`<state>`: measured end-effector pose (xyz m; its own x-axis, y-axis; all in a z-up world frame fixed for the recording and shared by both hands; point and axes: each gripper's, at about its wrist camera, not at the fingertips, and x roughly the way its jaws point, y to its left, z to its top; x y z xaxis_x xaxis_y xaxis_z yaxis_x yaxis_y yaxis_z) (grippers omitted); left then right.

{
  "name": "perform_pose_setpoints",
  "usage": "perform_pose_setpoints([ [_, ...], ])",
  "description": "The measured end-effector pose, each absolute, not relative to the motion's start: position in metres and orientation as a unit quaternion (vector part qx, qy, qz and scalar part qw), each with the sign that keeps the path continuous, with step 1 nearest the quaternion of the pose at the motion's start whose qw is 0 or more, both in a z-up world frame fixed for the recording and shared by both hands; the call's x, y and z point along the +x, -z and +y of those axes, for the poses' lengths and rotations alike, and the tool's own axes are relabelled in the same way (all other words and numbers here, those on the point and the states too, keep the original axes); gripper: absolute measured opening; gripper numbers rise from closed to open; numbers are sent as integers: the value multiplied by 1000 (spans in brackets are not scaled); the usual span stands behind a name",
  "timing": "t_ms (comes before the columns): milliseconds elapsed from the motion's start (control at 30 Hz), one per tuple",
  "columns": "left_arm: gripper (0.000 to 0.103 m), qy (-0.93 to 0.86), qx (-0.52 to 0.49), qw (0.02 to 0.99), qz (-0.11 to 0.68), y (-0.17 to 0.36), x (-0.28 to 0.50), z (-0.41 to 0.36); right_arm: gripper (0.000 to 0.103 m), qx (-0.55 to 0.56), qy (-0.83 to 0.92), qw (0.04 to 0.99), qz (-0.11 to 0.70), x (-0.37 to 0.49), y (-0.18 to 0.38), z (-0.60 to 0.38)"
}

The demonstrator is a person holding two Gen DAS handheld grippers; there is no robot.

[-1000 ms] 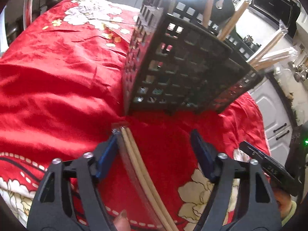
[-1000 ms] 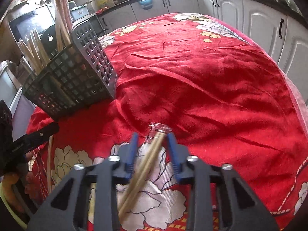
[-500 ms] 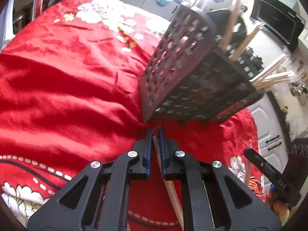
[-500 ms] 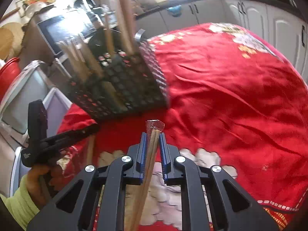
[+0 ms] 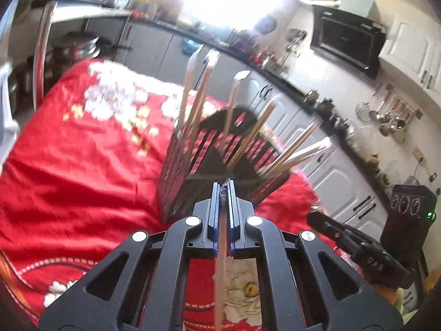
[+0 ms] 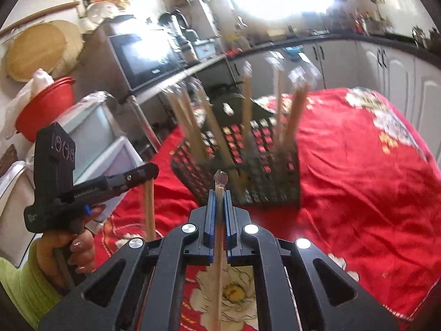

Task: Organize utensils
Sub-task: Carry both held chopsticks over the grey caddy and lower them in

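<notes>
Moved: both claws have risen off the red cloth since earlier, each carrying wrapped chopsticks.
Left claw: clamped on its chopsticks, just short of the black basket.
Right claw: clamped on another pair.
Basket: holds more upright chopsticks.

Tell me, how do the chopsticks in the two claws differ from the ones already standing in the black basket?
The wrapped chopsticks in the left claw and in the right claw are each pinched between blue pads, a single pack apiece, above the red cloth. The chopsticks in the basket stand loose, many together, leaning apart at different angles inside the black basket. All look like pale wooden sticks in clear wrappers.
</notes>
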<state>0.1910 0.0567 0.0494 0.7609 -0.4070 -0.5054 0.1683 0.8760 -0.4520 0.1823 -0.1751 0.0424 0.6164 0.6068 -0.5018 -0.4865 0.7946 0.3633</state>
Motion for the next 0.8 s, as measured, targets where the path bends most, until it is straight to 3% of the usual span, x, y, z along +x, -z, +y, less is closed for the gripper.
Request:
perform_pose_setpoints([
  [800, 2, 180, -135, 959, 170, -185, 192, 54, 6, 96, -285, 947, 112, 187, -152, -192],
])
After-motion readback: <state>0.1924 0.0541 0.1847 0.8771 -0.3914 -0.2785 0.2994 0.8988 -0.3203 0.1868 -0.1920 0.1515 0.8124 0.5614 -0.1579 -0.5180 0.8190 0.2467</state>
